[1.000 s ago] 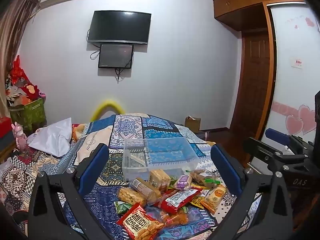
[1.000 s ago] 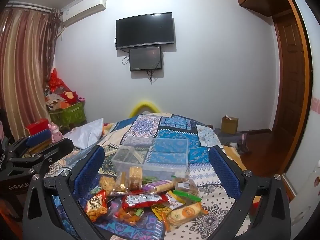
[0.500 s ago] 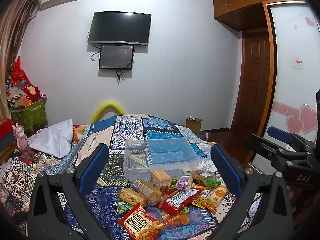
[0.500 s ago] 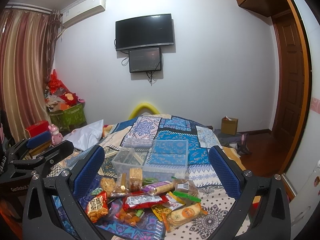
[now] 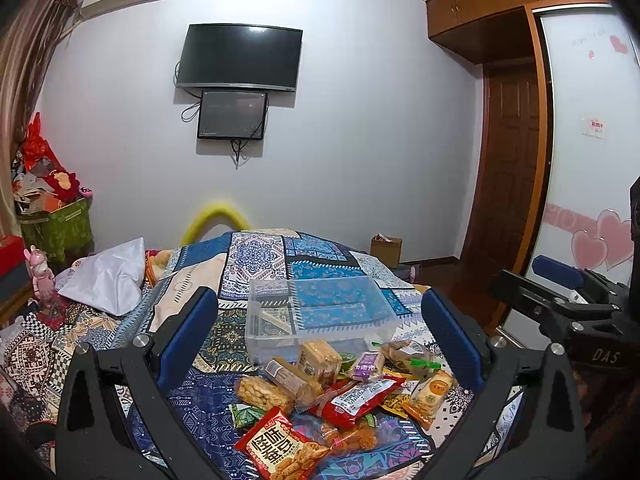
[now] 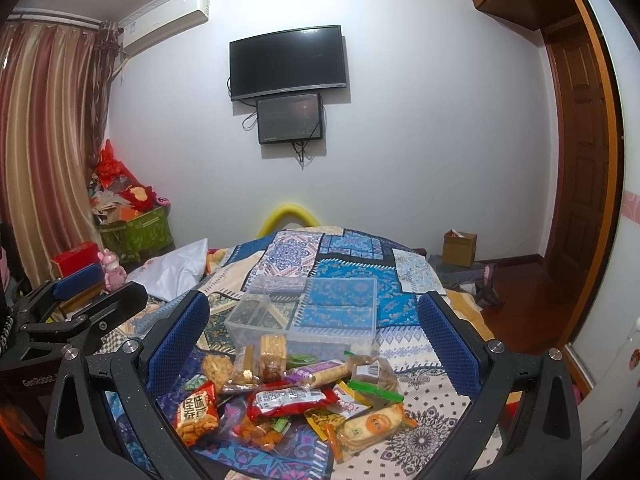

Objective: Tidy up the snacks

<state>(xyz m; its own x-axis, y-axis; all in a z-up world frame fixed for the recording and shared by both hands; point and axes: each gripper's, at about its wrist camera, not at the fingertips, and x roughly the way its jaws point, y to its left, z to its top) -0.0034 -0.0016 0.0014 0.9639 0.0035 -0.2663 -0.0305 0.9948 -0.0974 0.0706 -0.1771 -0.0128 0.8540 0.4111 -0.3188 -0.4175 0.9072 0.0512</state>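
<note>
A heap of packaged snacks (image 5: 340, 396) (image 6: 296, 396) lies on a patterned bedspread (image 5: 256, 256), just in front of an empty clear plastic box (image 5: 320, 316) (image 6: 308, 312). An orange-red bag (image 5: 280, 446) lies nearest in the left wrist view. My left gripper (image 5: 318, 332) hovers open above the heap, nothing between its blue pads (image 5: 188, 332). My right gripper (image 6: 314, 332) is open too, above the same heap and empty. Each gripper shows in the other's view: the right one (image 5: 568, 300) at the right edge, the left one (image 6: 80, 304) at the left edge.
A white pillow (image 5: 108, 276) lies left of the box on the bed. A cardboard box (image 6: 460, 248) stands on the floor by the wooden door (image 6: 576, 184). A green bin (image 6: 136, 232) with red items, a red box (image 6: 76, 256) and a pink toy (image 6: 112, 268) sit at the left.
Both views have shifted slightly; the snacks and box have not moved. Both grippers stay open and empty.
</note>
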